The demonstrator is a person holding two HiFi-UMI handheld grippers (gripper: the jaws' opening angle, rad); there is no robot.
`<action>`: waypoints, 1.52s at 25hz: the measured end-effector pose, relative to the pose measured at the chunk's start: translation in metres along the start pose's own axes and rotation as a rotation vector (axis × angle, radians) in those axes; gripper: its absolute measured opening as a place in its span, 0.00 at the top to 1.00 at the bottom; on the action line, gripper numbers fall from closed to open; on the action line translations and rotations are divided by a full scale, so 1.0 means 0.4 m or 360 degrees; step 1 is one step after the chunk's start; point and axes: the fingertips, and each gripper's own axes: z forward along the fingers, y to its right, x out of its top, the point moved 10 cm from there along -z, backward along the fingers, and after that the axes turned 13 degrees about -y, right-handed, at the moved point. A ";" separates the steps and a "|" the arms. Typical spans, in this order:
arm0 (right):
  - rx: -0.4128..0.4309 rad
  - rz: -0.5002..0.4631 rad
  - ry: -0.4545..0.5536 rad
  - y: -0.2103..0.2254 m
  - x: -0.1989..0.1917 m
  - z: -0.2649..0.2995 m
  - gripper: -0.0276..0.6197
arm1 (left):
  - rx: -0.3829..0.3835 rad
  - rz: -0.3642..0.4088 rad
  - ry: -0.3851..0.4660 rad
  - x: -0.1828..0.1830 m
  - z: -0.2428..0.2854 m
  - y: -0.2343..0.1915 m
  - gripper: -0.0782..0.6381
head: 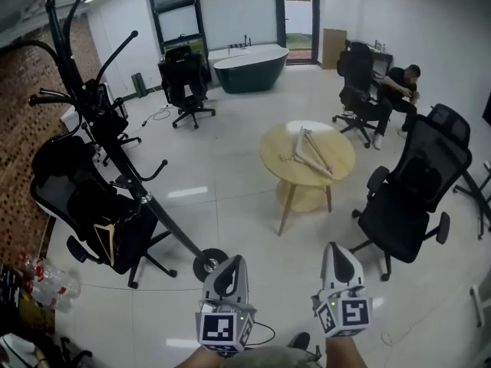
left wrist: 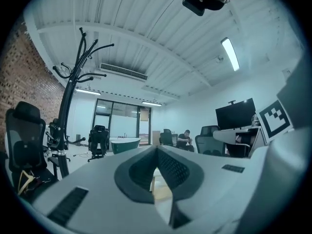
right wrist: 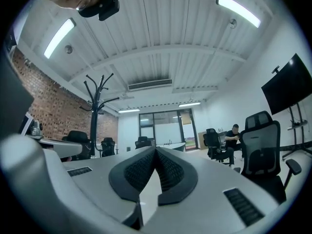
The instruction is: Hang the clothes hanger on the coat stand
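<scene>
The left gripper [head: 233,262] and right gripper [head: 336,249] point level, each with its jaws pressed together on nothing. The wooden hanger [head: 311,153] lies on the round table [head: 270,159] ahead, well apart from the black coat stand [head: 167,222] at the left.

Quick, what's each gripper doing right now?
Left gripper: closed, jaws together, holding nothing.
Right gripper: closed, jaws together, holding nothing.
</scene>
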 end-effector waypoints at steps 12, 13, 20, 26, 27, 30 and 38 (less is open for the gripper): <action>0.0053 -0.0039 -0.0036 0.487 0.014 0.003 0.95 | -0.0049 0.0052 -0.0099 0.041 0.285 0.444 0.87; 0.0045 -0.0039 -0.0044 0.490 0.015 0.019 0.95 | -0.0062 0.0063 -0.0090 0.045 0.304 0.440 0.87; -0.0071 -0.0137 -0.0151 0.454 0.054 0.150 0.95 | -0.0269 -0.0005 -0.0057 0.085 0.462 0.355 0.87; -0.0162 -0.0185 -0.0167 0.374 0.058 0.280 0.95 | -0.0363 -0.0032 -0.0033 0.093 0.566 0.211 0.87; -0.0166 -0.0188 -0.0179 0.380 0.059 0.294 0.95 | -0.0368 -0.0045 -0.0040 0.099 0.581 0.207 0.87; -0.0170 -0.0197 -0.0193 0.416 0.059 0.332 0.95 | -0.0355 -0.0040 -0.0050 0.106 0.629 0.211 0.87; -0.0041 -0.0122 -0.0162 0.653 0.059 0.428 0.95 | -0.0214 0.0019 -0.0069 0.159 0.799 0.371 0.87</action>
